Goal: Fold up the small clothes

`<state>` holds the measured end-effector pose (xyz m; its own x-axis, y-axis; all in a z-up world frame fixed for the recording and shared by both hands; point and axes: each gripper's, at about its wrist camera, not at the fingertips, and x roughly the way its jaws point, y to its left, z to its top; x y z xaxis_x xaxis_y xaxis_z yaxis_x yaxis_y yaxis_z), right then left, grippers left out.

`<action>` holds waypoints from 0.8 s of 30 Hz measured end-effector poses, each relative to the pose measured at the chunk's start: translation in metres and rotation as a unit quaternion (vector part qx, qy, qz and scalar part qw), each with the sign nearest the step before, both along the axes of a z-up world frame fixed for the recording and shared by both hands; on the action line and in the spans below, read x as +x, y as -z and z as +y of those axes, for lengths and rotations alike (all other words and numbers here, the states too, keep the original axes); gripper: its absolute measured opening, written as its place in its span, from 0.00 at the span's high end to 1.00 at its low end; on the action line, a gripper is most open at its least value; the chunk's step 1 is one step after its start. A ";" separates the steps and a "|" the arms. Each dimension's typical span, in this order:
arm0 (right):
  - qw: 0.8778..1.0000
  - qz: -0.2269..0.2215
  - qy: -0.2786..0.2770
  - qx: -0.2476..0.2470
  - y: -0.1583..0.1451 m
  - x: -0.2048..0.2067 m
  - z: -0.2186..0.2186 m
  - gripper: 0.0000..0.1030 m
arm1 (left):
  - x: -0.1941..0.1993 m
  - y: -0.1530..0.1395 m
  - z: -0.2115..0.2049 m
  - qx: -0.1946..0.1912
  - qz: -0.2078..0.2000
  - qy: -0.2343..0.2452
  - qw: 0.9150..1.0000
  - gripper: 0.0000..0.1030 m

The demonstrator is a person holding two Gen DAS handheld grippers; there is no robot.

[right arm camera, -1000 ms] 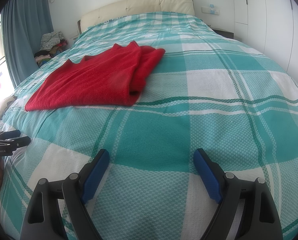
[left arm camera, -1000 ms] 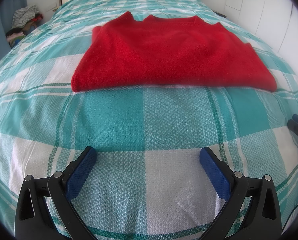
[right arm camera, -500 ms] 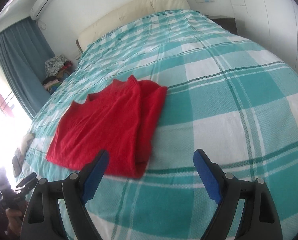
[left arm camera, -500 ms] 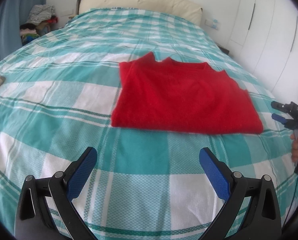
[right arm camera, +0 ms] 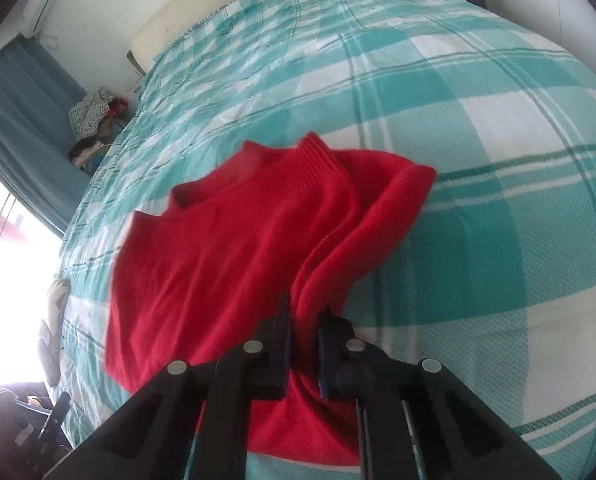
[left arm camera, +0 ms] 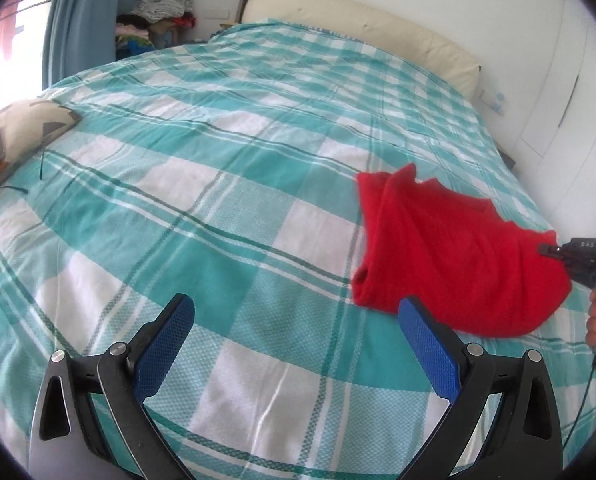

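Note:
A folded red sweater (left arm camera: 454, 256) lies on the teal-and-white checked bedspread (left arm camera: 218, 208), right of centre in the left wrist view. My right gripper (right arm camera: 304, 320) is shut on the sweater's (right arm camera: 234, 240) near edge and lifts it, so the cloth bunches. It also shows at the right edge of the left wrist view (left arm camera: 546, 249), pinching the sweater's right end. My left gripper (left arm camera: 294, 340) is open and empty, low over the bedspread, left of the sweater.
A cream headboard (left arm camera: 362, 12) runs along the far end of the bed. A pile of clothes (left arm camera: 158, 4) sits by the blue curtain (left arm camera: 82, 16). A patterned cushion (left arm camera: 22, 128) lies at the bed's left edge. White wardrobe doors (left arm camera: 570, 92) stand on the right.
My right gripper has moved in and closed on the sweater's edge, lifting and bunching it. My left gripper has swung left, away from the sweater, and stays open.

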<state>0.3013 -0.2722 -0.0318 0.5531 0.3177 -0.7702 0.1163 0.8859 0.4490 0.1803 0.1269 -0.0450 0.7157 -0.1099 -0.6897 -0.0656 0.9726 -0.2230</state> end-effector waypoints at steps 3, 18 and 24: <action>0.999 -0.020 -0.050 -0.003 -0.032 0.027 0.064 0.90 | 0.002 -0.002 0.012 0.008 -0.005 -0.018 1.000 0.01; 0.958 -0.008 -0.219 0.183 0.009 0.062 0.216 0.56 | 0.003 0.002 0.038 -0.026 0.010 -0.043 0.999 0.01; 0.966 -0.054 -0.226 -0.110 -0.014 0.037 0.196 0.56 | 0.005 0.002 0.032 -0.032 0.012 -0.033 0.999 0.01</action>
<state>0.3387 -0.0757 -0.0181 0.4765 0.3812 -0.7922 -0.3426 0.9104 0.2320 0.1849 0.1592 -0.0468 0.7060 -0.1066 -0.7002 -0.1357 0.9499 -0.2815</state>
